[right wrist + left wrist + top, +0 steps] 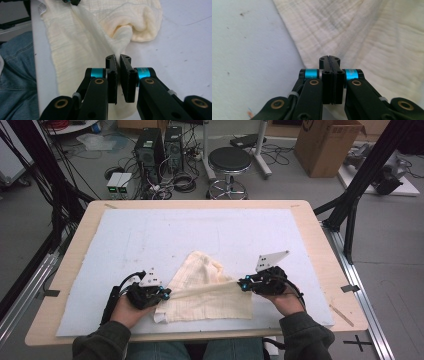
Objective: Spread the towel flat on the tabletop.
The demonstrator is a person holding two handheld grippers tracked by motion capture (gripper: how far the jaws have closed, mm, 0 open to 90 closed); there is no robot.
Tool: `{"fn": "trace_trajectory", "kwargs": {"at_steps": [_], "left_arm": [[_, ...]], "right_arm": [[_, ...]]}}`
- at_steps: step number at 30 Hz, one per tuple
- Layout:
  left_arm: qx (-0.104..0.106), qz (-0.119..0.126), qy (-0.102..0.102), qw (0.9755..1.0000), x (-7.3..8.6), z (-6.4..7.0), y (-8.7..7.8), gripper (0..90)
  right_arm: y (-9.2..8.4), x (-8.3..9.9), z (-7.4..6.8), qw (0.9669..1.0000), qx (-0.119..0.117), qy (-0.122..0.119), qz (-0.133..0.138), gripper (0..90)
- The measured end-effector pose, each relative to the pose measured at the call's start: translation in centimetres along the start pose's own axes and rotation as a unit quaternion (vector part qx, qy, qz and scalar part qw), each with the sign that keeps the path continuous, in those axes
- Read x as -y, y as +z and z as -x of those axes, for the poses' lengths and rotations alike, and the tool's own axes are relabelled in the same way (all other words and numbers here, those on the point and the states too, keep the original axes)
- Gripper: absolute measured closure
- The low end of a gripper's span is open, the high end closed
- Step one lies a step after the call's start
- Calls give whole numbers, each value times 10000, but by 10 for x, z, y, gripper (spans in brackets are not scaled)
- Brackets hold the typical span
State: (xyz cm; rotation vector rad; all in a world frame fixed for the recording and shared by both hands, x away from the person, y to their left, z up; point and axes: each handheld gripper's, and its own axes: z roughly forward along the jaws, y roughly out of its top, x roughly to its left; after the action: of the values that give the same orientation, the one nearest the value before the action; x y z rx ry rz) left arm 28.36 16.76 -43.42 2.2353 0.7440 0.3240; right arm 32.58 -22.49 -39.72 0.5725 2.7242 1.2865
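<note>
The left gripper (165, 293) is clamped on the near left edge of the cloth (210, 295), its jaws pressed together on the fabric in the left gripper view (329, 60). The cream cloth lies rumpled on the pale mat (150, 235) near the table's (310, 215) front edge, a taut fold stretched between the two tools. The right gripper (243, 283) is pinched on that fold's right end, fabric caught between its nearly closed jaws (118, 58).

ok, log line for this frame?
left gripper: shut on cloth | right gripper: shut on cloth | cloth edge taut between them, on table
</note>
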Motion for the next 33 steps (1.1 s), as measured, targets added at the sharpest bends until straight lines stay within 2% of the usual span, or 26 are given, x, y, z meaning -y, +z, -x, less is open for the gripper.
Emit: {"fn": "trace_trajectory", "kwargs": {"at_steps": [2, 4, 6, 9, 10, 14, 16, 19, 22, 27, 28, 29, 32, 33], "left_arm": [[29, 20, 21, 10000, 4, 4, -6, 889], [77, 43, -25, 10000, 7, 5, -10, 889], [190, 167, -91, 9996, 8, 2, -14, 880], [207, 374, -182, 9989, 0, -3, -18, 776], [186, 467, -229, 9985, -6, -6, -18, 743], [1, 699, -203, 9973, -32, -17, -12, 639], [-95, 805, -189, 9965, -43, -22, -4, 618], [-174, 725, -168, 9971, -57, -27, 14, 566], [-67, 578, -319, 9978, -62, -31, 33, 534], [-109, 37, -373, 9992, -58, -35, 55, 520], [-111, -98, -361, 9992, -56, -36, 58, 528], [-133, -121, -303, 9994, -55, -36, 59, 552], [-292, -48, -200, 9994, -54, -33, 59, 652], [-365, -42, -164, 9992, -54, -32, 60, 704]], "right_arm": [[4, 4, -8, 9999, -142, 49, -20, 849], [11, 8, -15, 9993, -334, 28, -164, 847], [16, 10, -20, 9986, -454, -31, -267, 813], [10, 3, -21, 9981, -608, 19, -21, 710], [6, -1, -20, 9982, -592, 19, 63, 704], [-11, -24, -7, 9981, -346, -59, 506, 681], [-11, -32, 3, 9976, -257, 43, 647, 684], [6, -36, 18, 9983, -160, 192, 529, 680], [31, -32, 27, 9989, -133, 357, 267, 667], [63, -22, 43, 9974, -97, 712, -5, 635], [67, -22, 44, 9970, -78, 771, -59, 628], [72, -21, 47, 9968, -44, 789, -82, 626], [83, -22, 51, 9958, -77, 906, -131, 635], [87, -22, 52, 9955, -105, 927, -175, 674]]}}
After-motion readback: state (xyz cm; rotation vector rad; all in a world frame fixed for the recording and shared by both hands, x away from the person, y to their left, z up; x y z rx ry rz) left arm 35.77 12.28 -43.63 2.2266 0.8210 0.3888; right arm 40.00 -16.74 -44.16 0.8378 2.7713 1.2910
